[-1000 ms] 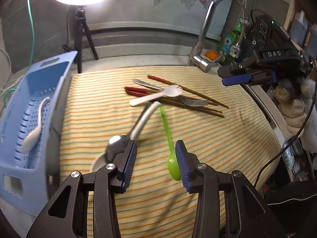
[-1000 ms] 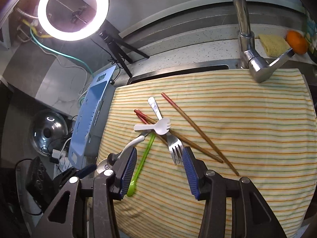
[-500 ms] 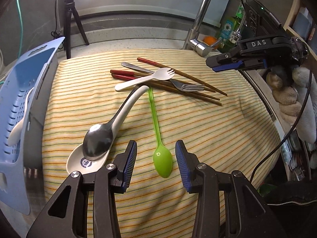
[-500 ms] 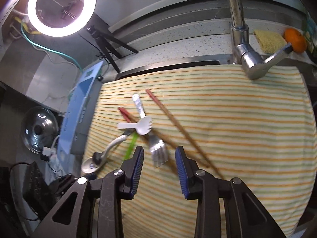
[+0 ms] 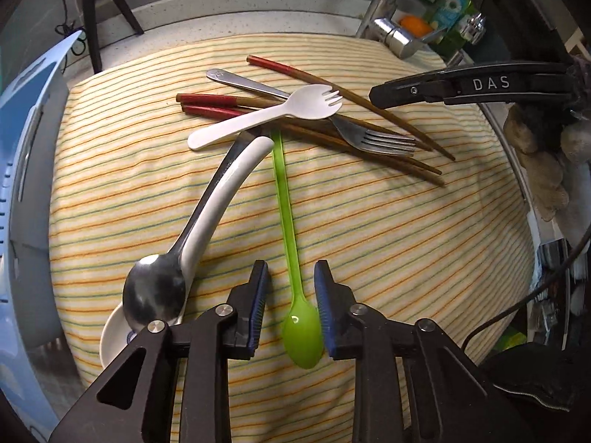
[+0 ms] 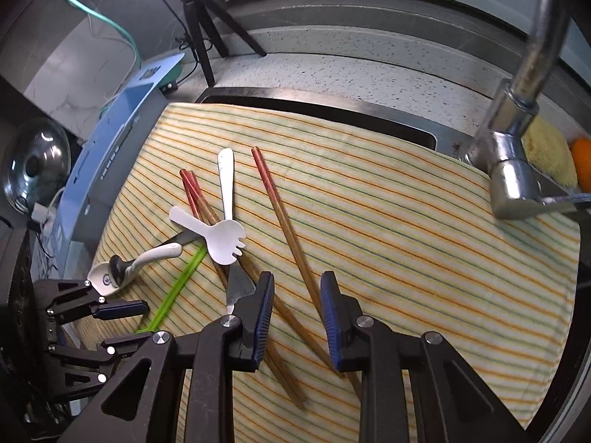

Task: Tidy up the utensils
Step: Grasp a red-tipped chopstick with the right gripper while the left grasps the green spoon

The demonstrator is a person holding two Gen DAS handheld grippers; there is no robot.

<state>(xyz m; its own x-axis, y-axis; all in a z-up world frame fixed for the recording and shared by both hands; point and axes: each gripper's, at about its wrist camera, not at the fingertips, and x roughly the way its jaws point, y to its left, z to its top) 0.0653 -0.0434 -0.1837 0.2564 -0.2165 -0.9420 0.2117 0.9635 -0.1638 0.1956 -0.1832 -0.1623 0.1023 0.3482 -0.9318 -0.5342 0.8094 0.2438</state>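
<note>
Utensils lie on a striped cloth [image 5: 388, 221]. My left gripper [image 5: 291, 284] is open, its blue pads on either side of the green plastic spoon [image 5: 291, 258] near its bowl. A metal spoon [image 5: 159, 288] rests on a white ceramic spoon [image 5: 218, 199] to the left. A white spork [image 5: 266, 118], a metal fork [image 5: 369, 136] and red-tipped chopsticks [image 5: 295, 74] lie crossed further back. My right gripper [image 6: 297, 310] is open, with a single chopstick [image 6: 291, 236] running between its pads. The spork [image 6: 218, 236] also shows in the right wrist view.
A blue perforated basket [image 5: 18, 170] stands at the cloth's left edge. A chrome faucet [image 6: 517, 140] rises at the back right, with a sponge [image 6: 546, 155] and an orange [image 6: 581, 162] behind it. A tripod [image 6: 199, 26] stands at the back.
My left gripper has moved forward and lowered until its pads straddle the green spoon. My right gripper has dropped closer over the chopsticks and narrowed a little.
</note>
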